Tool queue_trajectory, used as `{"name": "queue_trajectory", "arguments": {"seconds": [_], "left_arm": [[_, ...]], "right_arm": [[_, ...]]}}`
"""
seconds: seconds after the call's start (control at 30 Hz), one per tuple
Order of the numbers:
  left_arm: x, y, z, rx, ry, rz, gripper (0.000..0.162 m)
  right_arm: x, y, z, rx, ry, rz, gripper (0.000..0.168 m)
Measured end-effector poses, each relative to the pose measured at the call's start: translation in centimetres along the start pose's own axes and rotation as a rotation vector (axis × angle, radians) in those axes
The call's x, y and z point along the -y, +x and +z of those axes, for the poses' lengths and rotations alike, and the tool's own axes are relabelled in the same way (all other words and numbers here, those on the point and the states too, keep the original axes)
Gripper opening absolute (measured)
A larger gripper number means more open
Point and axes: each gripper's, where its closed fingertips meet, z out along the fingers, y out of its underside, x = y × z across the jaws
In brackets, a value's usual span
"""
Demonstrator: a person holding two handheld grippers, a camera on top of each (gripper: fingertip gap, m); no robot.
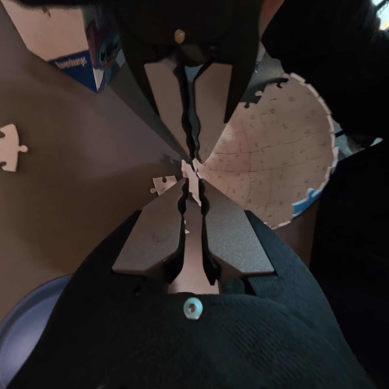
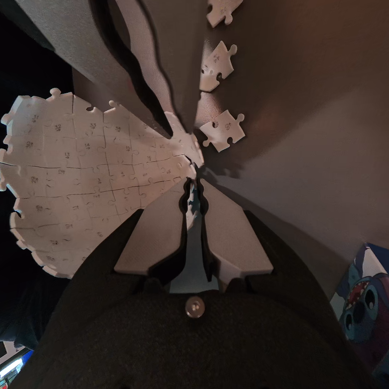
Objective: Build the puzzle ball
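The half-built puzzle ball [image 1: 273, 157] is an open pale shell with a blue outside, held up off the brown table; it also shows in the right wrist view [image 2: 84, 168]. My left gripper [image 1: 193, 181] is shut on a pale puzzle piece [image 1: 192, 189] at the shell's near rim. My right gripper [image 2: 193, 179] is shut on the shell's rim [image 2: 192, 202], seen edge-on between its fingers. The two grippers meet tip to tip at that rim: the right gripper [image 1: 194, 156] comes in from the top, and the left gripper [image 2: 176, 128] comes in from the upper left.
Loose pale pieces lie on the table [image 1: 10, 147], [image 1: 162, 185], [image 2: 219, 67], [image 2: 225, 130], [image 2: 223, 12]. The puzzle box [image 1: 92, 63] stands behind, also in the right wrist view [image 2: 362, 305]. A blue-grey round dish [image 1: 27, 315] is at the lower left. A person's dark sleeve [image 1: 347, 84] is at the right. The grippers' ends are close to 5 cm from one another. Between my left fingertips and the blue-grey round dish [image 1: 27, 315] there is roughly 15 cm.
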Motion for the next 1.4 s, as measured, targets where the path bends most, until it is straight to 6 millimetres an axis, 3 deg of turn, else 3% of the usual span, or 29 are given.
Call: {"name": "queue_trajectory", "arguments": {"seconds": [0.07,0.17,0.47,0.63,1.4], "left_arm": [[0.2,0.5,0.0,0.004,-0.003,0.083,0.001],[-0.5,1.0,0.7,-0.001,-0.068,0.161,0.004],[-0.8,1.6,2.2,-0.016,-0.131,0.286,0.000],[-0.4,1.5,2.3,-0.008,-0.138,0.310,0.000],[-2.4,1.3,3.5,-0.019,-0.256,0.347,0.000]], "right_arm": [[0.0,0.0,0.0,0.004,-0.002,0.002,0.003],[0.0,0.0,0.0,0.007,-0.004,0.003,0.003],[0.1,0.0,0.1,0.017,-0.015,0.001,0.003],[0.1,0.1,0.1,0.023,-0.016,0.003,0.003],[0.6,0.1,0.6,0.081,-0.025,-0.002,0.004]]}}
